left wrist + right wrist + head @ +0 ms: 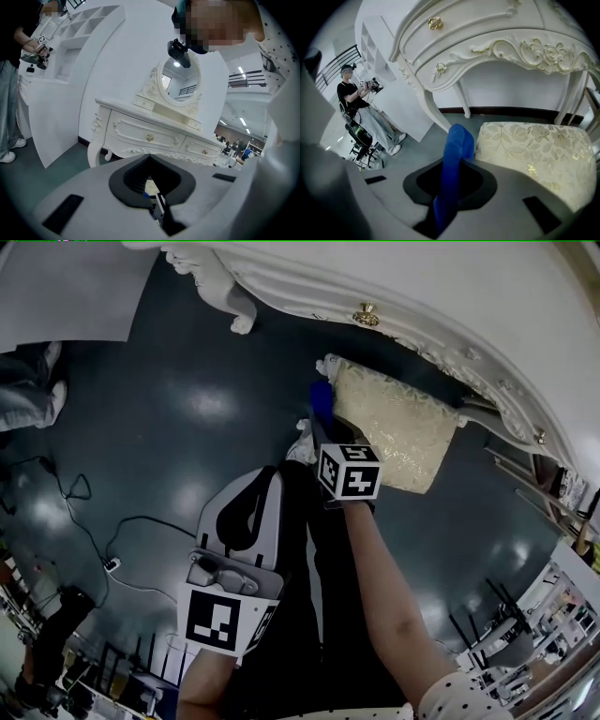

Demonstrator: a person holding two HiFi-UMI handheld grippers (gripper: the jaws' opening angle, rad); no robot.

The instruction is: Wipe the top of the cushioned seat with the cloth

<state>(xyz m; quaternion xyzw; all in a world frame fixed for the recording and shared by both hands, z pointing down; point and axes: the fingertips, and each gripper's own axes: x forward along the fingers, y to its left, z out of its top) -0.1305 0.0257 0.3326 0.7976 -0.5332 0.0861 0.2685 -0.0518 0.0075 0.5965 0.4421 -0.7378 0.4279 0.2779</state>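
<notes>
The cushioned seat (398, 432) has a cream floral top and stands just in front of the white dressing table (394, 306). My right gripper (324, 430) is shut on a blue cloth (322, 397) at the seat's left edge. In the right gripper view the blue cloth (458, 145) rises from between the jaws of the right gripper (454, 187), just left of the cushion (534, 150); I cannot tell whether cloth and cushion touch. My left gripper (270, 479) is held back near my body, shut and holding nothing. Seen in its own view, the left gripper (150, 159) points at the dressing table (154, 136).
The dressing table's curved legs (440, 112) and carved apron (525, 51) hang over the seat's far side. A person (358, 101) stands at the left by a white shelf unit (75, 51). A cable (89, 521) lies on the dark floor. An oval mirror (180, 82) tops the table.
</notes>
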